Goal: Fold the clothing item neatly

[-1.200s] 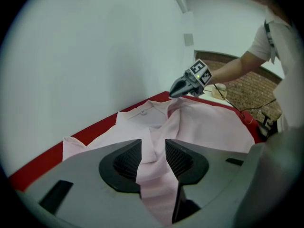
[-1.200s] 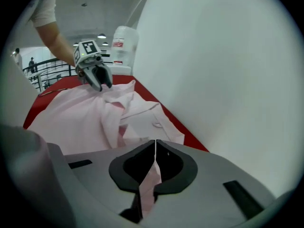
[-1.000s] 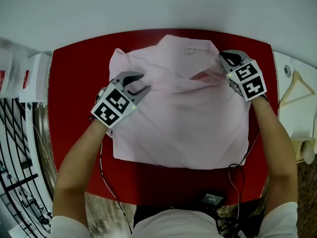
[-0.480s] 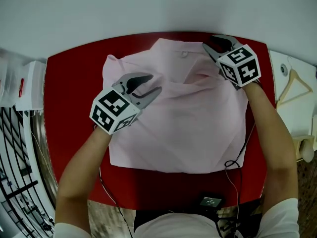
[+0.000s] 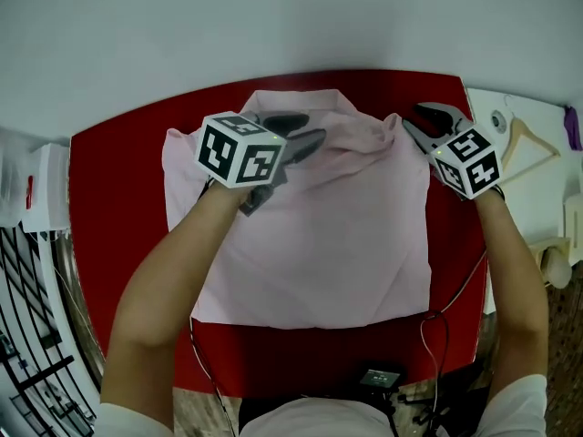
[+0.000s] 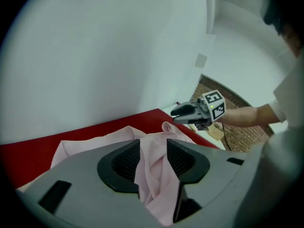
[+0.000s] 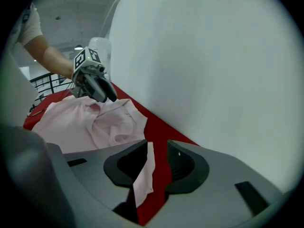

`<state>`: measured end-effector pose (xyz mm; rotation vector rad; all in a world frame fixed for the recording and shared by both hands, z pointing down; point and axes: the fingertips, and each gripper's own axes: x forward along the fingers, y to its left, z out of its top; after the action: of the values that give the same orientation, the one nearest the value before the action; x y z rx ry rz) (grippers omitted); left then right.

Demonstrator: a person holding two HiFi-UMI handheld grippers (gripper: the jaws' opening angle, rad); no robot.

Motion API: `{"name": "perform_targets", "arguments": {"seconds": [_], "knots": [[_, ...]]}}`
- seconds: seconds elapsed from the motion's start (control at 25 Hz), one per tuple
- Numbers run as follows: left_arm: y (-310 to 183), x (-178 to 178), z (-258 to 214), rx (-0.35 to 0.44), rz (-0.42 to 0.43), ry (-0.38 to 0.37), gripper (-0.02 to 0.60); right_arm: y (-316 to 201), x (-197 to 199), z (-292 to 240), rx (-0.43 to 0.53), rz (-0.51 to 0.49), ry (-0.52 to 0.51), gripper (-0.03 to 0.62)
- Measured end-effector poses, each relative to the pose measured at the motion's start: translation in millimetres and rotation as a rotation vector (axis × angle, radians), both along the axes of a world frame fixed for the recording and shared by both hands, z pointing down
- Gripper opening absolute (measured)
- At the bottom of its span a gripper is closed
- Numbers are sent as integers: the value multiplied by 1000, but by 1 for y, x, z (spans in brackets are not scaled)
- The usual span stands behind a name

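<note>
Now the pink shirt [image 5: 319, 235] lies spread on the red surface [image 5: 118, 180]. The left gripper [image 5: 310, 130] has just eased its fingers slightly wider, yet they clamp a bunched fold near the collar. The right gripper [image 5: 414, 119] has just opened its fingers partway; a strip of shirt edge rests against one of them only.

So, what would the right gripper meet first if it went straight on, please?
Probably the red table; depth is unclear. The right gripper has just been opening its jaws, an edge of the pink shirt between them.
</note>
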<state>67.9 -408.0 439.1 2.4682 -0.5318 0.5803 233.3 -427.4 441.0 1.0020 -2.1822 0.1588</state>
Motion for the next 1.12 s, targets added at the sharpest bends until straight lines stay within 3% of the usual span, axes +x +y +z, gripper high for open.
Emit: {"name": "perform_targets", "arguments": {"seconds": [0.12,0.24,0.36,0.4,0.44,0.48,0.56,0.72,0.84,0.96,1.04,1.12], "knots": [[-19,9,15,-70,-34,-34,156,12,19,9,-45,9,-24,109],[-27,15,29,-156,-58,-56,156,26,8,23,-84,-51,-33,151],[-23,20,44,-216,-50,-83,156,24,0,42,-53,-59,79,153],[-23,21,47,-214,-53,-89,142,20,2,48,-40,-41,120,144],[-25,19,48,-204,-69,-89,62,16,4,51,-31,-20,135,100],[-29,16,48,-190,-97,-82,21,13,6,50,-28,3,119,56],[-37,5,47,-168,-160,-63,17,11,9,46,-49,51,37,44],[-46,-17,55,-163,-249,-86,17,7,31,49,-130,202,-129,44],[-47,-21,62,-168,-266,-99,17,2,47,63,-198,319,-207,44],[-48,-20,59,-165,-270,-80,23,-1,53,73,-232,374,-237,59],[-47,-21,47,-160,-263,-53,84,-1,57,68,-211,390,-227,120],[-43,-24,32,-148,-242,-31,123,0,59,59,-178,386,-201,133]]}}
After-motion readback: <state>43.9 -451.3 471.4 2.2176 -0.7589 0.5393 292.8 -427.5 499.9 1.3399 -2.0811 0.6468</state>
